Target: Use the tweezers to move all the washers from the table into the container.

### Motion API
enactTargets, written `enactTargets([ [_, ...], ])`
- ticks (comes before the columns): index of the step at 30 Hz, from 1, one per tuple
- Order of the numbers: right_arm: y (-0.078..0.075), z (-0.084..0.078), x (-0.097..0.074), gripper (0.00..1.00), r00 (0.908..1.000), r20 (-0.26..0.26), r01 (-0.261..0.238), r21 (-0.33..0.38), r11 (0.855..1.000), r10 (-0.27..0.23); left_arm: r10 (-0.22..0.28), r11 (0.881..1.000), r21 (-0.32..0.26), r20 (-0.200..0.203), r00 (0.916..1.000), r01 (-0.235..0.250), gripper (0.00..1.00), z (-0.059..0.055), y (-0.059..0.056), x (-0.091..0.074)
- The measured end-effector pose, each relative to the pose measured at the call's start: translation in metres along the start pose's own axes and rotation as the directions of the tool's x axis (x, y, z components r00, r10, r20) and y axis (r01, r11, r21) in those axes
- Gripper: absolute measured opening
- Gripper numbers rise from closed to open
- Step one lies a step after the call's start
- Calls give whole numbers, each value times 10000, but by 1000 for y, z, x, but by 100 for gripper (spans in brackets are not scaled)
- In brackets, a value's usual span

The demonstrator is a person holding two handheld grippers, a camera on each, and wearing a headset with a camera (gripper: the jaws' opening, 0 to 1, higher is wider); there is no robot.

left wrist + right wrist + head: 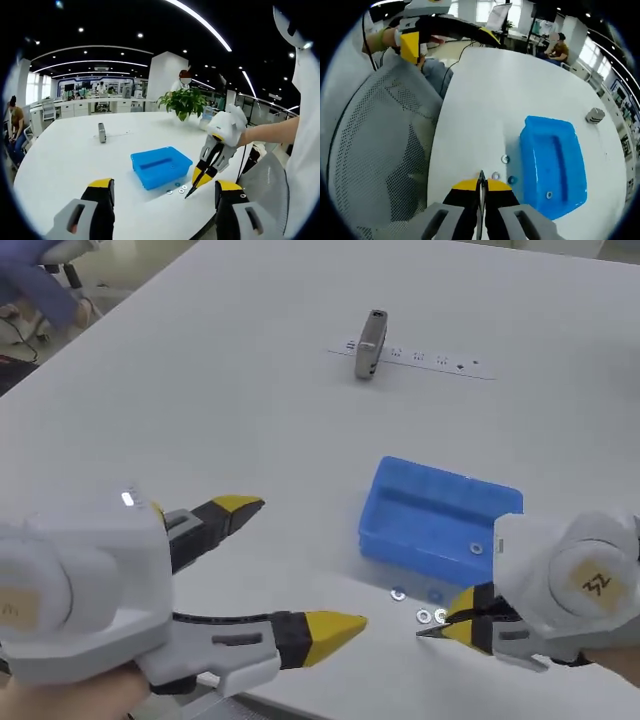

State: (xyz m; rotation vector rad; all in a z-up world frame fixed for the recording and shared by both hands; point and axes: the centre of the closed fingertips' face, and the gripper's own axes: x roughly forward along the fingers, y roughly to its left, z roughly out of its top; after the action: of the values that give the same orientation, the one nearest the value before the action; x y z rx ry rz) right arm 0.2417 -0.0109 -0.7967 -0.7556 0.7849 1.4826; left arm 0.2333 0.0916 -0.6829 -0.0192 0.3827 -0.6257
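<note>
- White table (200,390) spread under both grippers, in a bright open office.
- In the head view, the right gripper (455,625) had its yellow-tipped jaws pressed together on the tweezers (425,633), whose thin dark tips pointed toward 9 o'clock.
- The right gripper view showed the tweezers (481,200) as a narrow blade pinched between the jaws of the right gripper (481,186). I could not tell whether the tips carried anything.
- Loose washers (424,616) lay on the table just beside the tips, at about 12 o'clock from them.
- The blue container (420,540) sat near the washers, farther out at 12 o'clock, and a single washer (476,549) lay inside it.
- The left gripper (300,565) hung at 9 o'clock from the right one, jaws spread wide and holding nothing.
- A grey block (371,343) stood well apart, at 11 o'clock from the container.
</note>
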Motion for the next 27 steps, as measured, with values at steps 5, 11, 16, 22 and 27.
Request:
enactTargets([
  [5,-3,-9,3,0,9956,-831,351,-948,9949,-430,-4,10000,26,-31,10000,4,84,1,1,0],
  [11,-10,-10,-5,0,9929,-365,1102,-648,9918,-1128,-34,10000,67,-51,10000,34,83,1,1,1],
  [16,-16,-33,-20,0,9874,100,1564,913,9835,-1580,-141,9999,73,-132,9998,142,83,-1,-2,5],
  [22,-14,-64,-29,0,9770,15,2045,2747,9395,-2131,-349,9993,115,-170,9992,351,80,-2,-7,9],
  [27,-6,-76,-29,0,9796,-30,1862,3921,9009,-2012,-424,9990,156,-201,9989,427,80,-1,-10,11],
])
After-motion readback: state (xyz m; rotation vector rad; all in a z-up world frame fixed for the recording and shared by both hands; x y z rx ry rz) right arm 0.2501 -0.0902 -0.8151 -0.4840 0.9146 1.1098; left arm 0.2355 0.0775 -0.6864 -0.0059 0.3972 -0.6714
